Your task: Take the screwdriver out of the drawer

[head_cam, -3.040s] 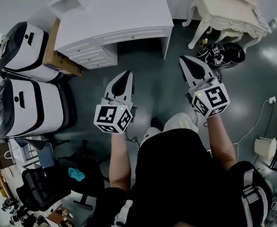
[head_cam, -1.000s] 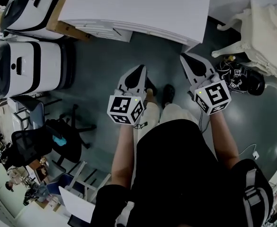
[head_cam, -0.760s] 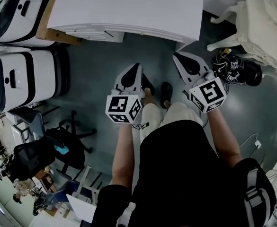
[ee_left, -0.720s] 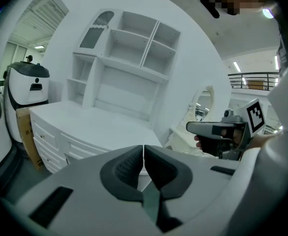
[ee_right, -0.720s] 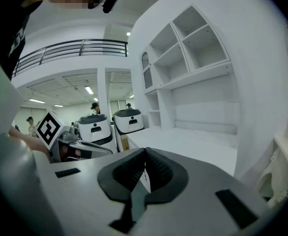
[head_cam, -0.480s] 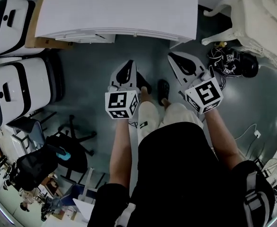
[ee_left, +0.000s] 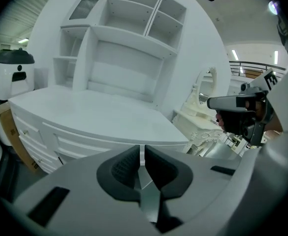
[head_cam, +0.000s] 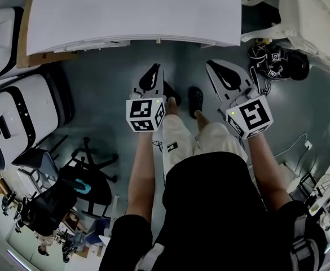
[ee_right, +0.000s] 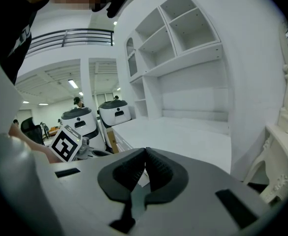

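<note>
Far left in the head view stand two rounded white-and-black machines [head_cam: 9, 114], with a cardboard box [head_cam: 22, 47] wedged between them and the desk, and a black office chair [head_cam: 83, 179] lower down. The white desk [head_cam: 136, 7] fills the top of that view. Its front drawer [head_cam: 125, 40] is a shallow white panel with small knobs, flush with the edge and closed. In the left gripper view a stack of side drawers [ee_left: 28, 134] under the desktop is also shut, and open shelves [ee_left: 129, 28] rise behind the top. No view shows the screwdriver, so I cannot tell where it lies.

The left gripper [head_cam: 154, 69] is held out in front of the person, short of the desk and clear of it, over the grey floor [head_cam: 108, 89]. Its jaws are pressed together with nothing between them. Just right of it are the person's black shoes [head_cam: 196, 99].

The right gripper [head_cam: 212, 66] is held level with the left one, also apart from the desk. Its pads [ee_right: 158, 173] meet at the tip and grip nothing.

Further right, a black device with cables [head_cam: 277, 64] lies on the floor beside an ornate cream table [head_cam: 308, 16].
</note>
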Available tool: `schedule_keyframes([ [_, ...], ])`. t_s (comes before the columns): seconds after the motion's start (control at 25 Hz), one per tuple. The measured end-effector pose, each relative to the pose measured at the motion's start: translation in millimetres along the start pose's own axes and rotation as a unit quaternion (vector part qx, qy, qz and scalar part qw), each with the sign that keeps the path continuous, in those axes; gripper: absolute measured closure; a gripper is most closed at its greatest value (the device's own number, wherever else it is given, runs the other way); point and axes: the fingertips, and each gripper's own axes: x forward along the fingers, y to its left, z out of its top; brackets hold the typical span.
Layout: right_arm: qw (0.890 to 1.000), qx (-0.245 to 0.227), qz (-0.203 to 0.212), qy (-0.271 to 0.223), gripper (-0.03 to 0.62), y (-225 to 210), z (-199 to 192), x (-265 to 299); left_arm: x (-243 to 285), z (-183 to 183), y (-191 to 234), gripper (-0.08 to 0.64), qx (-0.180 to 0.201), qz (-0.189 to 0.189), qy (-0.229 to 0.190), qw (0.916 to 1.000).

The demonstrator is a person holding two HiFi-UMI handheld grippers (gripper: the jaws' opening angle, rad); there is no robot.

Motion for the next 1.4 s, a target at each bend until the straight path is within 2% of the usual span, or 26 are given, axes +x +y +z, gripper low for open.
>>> schedule_keyframes([
  [0.32, 1.000, 0.010, -0.015, 0.013, 0.575, -21.3, -13.2, 21.5, 51.7, -28.1, 22.3, 0.503, 0.000, -0.008, 0.034, 0.9994],
  [0.64, 0.999, 0.019, -0.026, 0.026, 0.575, -34.3, -27.9, 33.0, 96.5, -55.6, 51.5, 0.449, -0.005, 0.004, 0.055, 0.9985],
  [0.84, 0.999, 0.027, -0.029, 0.036, 0.575, -38.3, -36.0, 41.4, 125.9, -63.1, 64.8, 0.423, 0.030, 0.022, 0.067, 0.9971],
  [1.12, 0.998, 0.045, -0.030, 0.040, 0.575, -33.2, -43.7, 51.4, 158.9, -78.3, 83.5, 0.422, 0.034, 0.037, 0.085, 0.9951],
  [1.4, 0.997, 0.055, -0.034, 0.042, 0.575, -34.6, -50.0, 47.6, 168.4, -86.8, 88.5, 0.426, 0.041, 0.043, 0.098, 0.9934],
])
